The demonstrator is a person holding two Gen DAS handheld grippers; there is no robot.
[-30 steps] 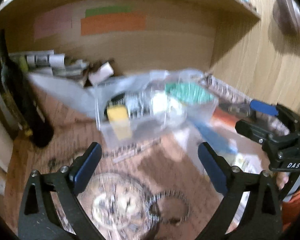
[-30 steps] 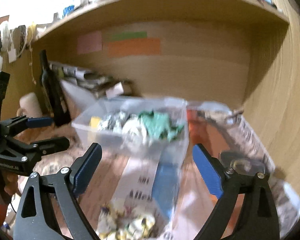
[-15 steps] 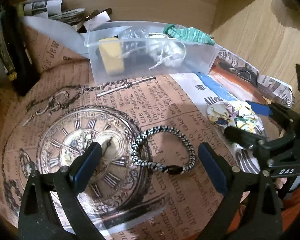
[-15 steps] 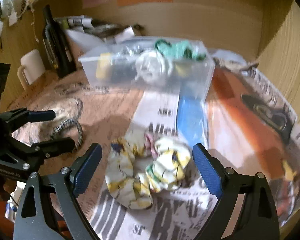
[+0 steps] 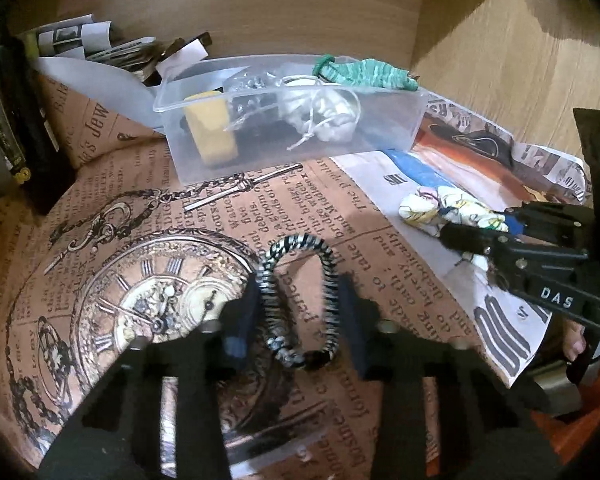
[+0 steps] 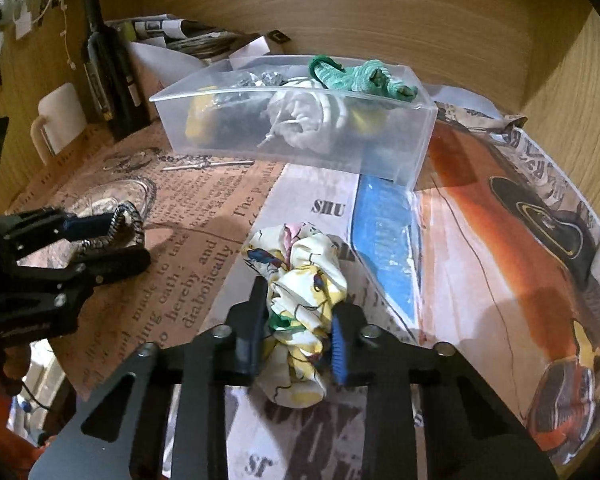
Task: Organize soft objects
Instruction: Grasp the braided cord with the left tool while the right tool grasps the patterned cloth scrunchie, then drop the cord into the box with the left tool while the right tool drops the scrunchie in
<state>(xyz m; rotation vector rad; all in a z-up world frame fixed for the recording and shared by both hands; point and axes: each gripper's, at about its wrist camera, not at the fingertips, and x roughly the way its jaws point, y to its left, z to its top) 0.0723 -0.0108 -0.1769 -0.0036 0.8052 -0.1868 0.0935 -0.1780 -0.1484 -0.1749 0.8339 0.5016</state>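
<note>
Fingers of my left gripper (image 5: 300,316) pinched the striped band (image 5: 300,280); my right gripper (image 6: 300,328) squeezed the floral scrunchie (image 6: 300,280), its lower folds hidden.

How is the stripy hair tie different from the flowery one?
The stripy hair tie is a thin black-and-white loop; the flowery scrunchie is puffy, crumpled cloth in white and yellow. The stripy one lies on the brown clock paper between the left gripper fingers; the flowery one is in the right gripper. Both are outside the clear box.
</note>
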